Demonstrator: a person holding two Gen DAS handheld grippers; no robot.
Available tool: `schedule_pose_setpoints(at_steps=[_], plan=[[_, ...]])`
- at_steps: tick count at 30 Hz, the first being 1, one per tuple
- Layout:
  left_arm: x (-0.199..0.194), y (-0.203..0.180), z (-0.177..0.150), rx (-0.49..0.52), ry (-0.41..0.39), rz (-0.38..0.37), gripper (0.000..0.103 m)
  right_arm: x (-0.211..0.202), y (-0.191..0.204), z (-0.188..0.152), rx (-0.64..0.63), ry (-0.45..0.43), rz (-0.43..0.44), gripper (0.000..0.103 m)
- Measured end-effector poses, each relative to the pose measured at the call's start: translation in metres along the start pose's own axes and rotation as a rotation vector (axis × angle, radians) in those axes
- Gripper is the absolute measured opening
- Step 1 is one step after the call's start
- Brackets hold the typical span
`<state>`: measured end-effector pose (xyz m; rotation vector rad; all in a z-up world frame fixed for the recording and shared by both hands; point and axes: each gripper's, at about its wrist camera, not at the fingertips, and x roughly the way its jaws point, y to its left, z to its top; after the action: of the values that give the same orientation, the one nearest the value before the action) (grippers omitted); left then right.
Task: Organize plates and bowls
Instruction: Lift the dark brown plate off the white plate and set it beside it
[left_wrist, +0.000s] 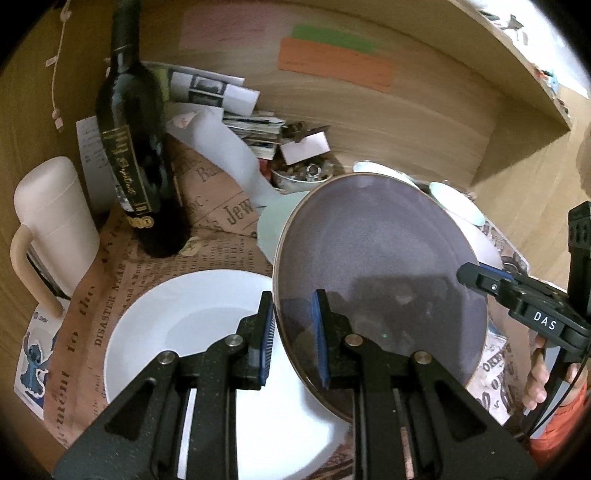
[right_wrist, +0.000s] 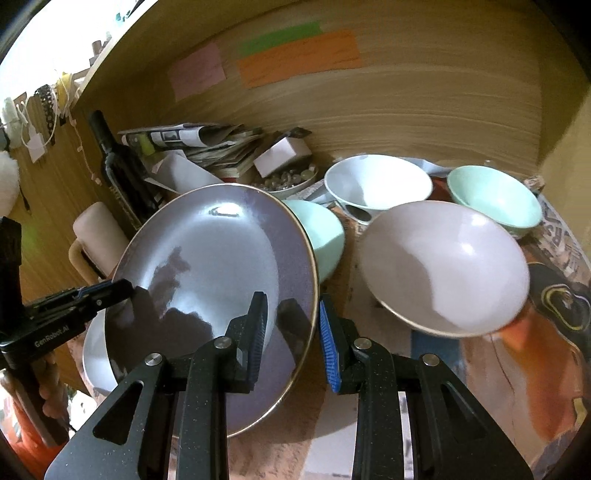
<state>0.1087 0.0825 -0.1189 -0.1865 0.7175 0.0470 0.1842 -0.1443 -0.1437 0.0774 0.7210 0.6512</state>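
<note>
Both grippers have the grey-purple plate (left_wrist: 380, 266) pinched by opposite rims: the left gripper (left_wrist: 293, 336) nearly closed on its left edge, the right gripper (right_wrist: 293, 339) nearly closed on its right edge. The plate hangs tilted above the white plate (left_wrist: 184, 325), which lies on the newspaper-print mat (left_wrist: 110, 295) near the desk's front edge, so the step in hand looks like stacking one on the other. Next it calls for levelling the plate, centring it and lowering it gently before either grip loosens. Count: two plates, and four bowls behind (two mint ones (right_wrist: 495, 199), one white (right_wrist: 376, 182), one pale pink (right_wrist: 443, 266)), plus a wine bottle (left_wrist: 129, 140).
</note>
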Motion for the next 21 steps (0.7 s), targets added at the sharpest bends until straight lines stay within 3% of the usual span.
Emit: schedule_pose_setpoints(at_steps=[21], plan=[[0.005, -0.056, -0.030, 0.044, 0.051, -0.067, 0.019, -0.041, -0.040, -0.038, 0.071, 0.014, -0.060, 0.025]])
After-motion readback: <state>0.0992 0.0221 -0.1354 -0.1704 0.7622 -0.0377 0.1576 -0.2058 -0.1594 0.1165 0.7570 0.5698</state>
